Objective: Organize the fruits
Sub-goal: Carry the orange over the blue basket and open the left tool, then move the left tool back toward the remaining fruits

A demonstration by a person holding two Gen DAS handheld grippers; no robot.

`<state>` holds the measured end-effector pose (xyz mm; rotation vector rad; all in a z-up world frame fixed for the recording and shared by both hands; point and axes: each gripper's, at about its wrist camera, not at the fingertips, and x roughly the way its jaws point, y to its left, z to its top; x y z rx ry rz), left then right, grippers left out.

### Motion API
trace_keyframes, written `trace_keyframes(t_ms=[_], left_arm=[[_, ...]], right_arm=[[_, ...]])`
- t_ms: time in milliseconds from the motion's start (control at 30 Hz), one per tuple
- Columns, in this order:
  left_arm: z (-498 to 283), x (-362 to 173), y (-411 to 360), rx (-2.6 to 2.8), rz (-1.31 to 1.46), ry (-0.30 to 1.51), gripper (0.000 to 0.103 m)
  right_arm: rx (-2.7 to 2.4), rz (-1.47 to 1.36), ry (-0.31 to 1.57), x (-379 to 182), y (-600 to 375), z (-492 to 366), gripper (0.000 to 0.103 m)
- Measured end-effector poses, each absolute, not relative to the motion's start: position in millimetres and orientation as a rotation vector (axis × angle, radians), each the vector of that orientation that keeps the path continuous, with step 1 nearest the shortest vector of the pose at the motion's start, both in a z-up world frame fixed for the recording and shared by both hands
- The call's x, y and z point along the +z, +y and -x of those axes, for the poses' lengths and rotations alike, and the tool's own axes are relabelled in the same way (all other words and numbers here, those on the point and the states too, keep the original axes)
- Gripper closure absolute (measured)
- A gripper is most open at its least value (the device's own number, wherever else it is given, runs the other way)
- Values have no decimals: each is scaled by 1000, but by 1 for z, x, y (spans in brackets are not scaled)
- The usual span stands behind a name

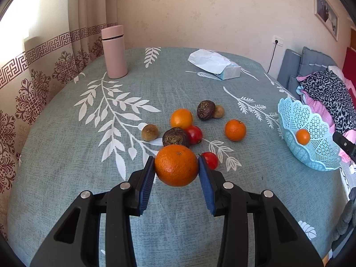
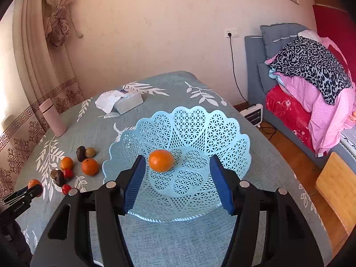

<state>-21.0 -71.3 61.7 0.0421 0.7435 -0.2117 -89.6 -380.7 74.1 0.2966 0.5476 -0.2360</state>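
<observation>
- Left claw (image 1: 176, 166) is closed onto the big round orange (image 1: 176, 165), blue pads on both flanks, fruit at lower centre of the left wrist view. It looks lifted off the teal leaf-print counter (image 1: 66, 155), judging by the right wrist view, where it sits at the far left edge.
- Keep the squeeze steady; the pads hold it near the widest part, so it shouldn't roll out unless you tilt fwd.
- Carry it toward the light-blue perforated plastic fruit basket (image 1: 316, 146) at the right edge of the left wrist view. Clear the scalloped rim before lowering.
- The basket already has one small orange (image 2: 160, 160), centre of the right wrist view. Set yours beside it, not on top, or both may roll.
- Right claw (image 2: 178, 178) hangs wide open over the basket w/ nothing in it. Pull it aside to make room.
- Still loose on the counter, mid-frame: two more oranges, two small red fruits, two dark wrinkled ones, two brownish ones.
- Release low, then open slowly.
</observation>
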Motion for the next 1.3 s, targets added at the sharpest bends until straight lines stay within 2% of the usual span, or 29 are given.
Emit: trace_keyframes(t_ms=[133,200,233,533,867,933,967,1000,1233,1300], left_arm=[[24,70,-104,-263,-74,726,63],[26,74,-122,-295,-95,715,63],[27,76,-131,-313,-103,710,63],[28,77,-206,-479,-142,725,63],[27,73,-248,-587,-161,744,63],[27,74,-251,-592,-157,735,55],[28,75,-249,-589,-151,726,36],[29,77,-247,-579,-143,713,24],[24,80,-223,-497,-133,679,23],[22,80,-215,-477,-129,677,19]], right_arm=[[-309,-302,493,71,-390,102,38],[-357,-286,457,66,-391,109,28],[-379,-277,444,65,-392,112,26],[-405,-336,419,53,-402,120,26],[-425,-384,407,51,-409,125,21],[-429,-385,405,51,-410,125,21],[-431,-388,404,51,-410,125,20],[-432,-391,404,51,-411,126,18],[-439,-382,398,52,-409,126,15],[-441,-382,397,53,-409,125,15]])
